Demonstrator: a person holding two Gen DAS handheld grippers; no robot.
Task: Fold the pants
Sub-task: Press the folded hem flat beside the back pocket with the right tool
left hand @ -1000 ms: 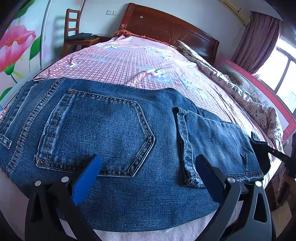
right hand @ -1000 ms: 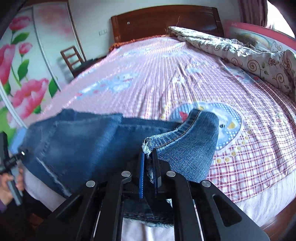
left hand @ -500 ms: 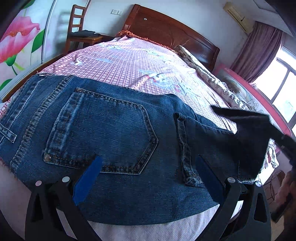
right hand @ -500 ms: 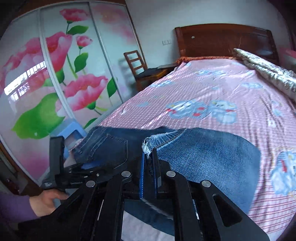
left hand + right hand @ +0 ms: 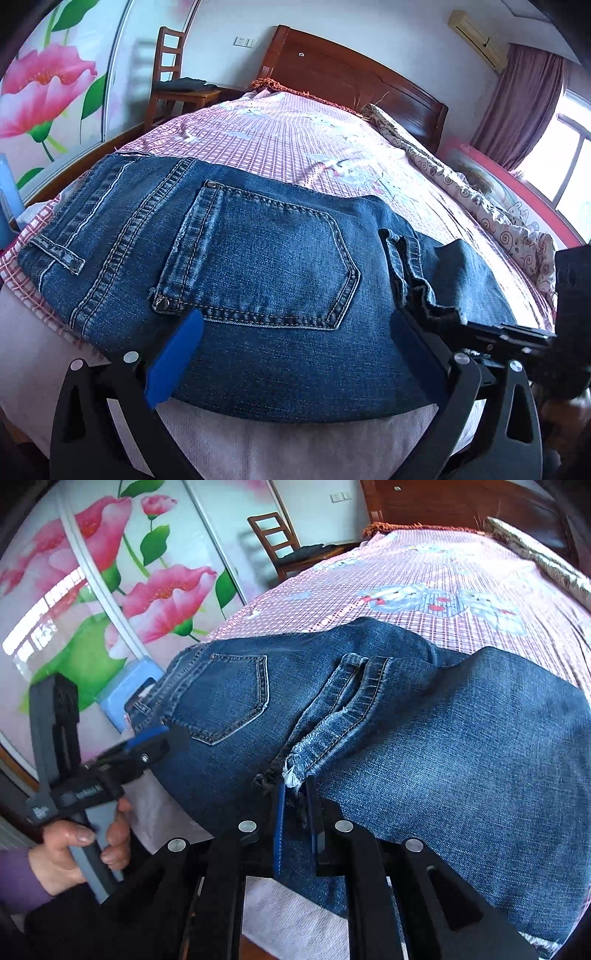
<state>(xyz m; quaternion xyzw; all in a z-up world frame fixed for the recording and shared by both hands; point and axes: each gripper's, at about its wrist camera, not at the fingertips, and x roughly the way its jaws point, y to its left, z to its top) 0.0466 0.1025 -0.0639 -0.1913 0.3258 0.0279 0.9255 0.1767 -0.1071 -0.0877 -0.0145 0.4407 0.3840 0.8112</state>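
Observation:
Blue denim pants (image 5: pixel 258 266) lie folded on the near edge of the bed, back pocket (image 5: pixel 258 258) up. My left gripper (image 5: pixel 295 347) is open, its blue pads (image 5: pixel 173 354) over the near edge of the pants, holding nothing. My right gripper (image 5: pixel 297 812) is shut on the frayed leg hem (image 5: pixel 332 738), laid across the seat next to the pocket (image 5: pixel 225 698). The right gripper also shows at the right of the left wrist view (image 5: pixel 517 332), at the hem (image 5: pixel 417 277). The left gripper shows at the left of the right wrist view (image 5: pixel 147 746).
The bed has a pink checked sheet (image 5: pixel 277 147), a wooden headboard (image 5: pixel 351 81) and a rolled quilt (image 5: pixel 480 206) along the right side. A wooden chair (image 5: pixel 173 85) stands by the flowered wardrobe doors (image 5: pixel 92 590). A blue object (image 5: pixel 129 690) sits beside the bed.
My right gripper has carried the leg hem leftward over the pants and brought it down onto the seat by the pocket. The left gripper has stayed open, shifting slightly.

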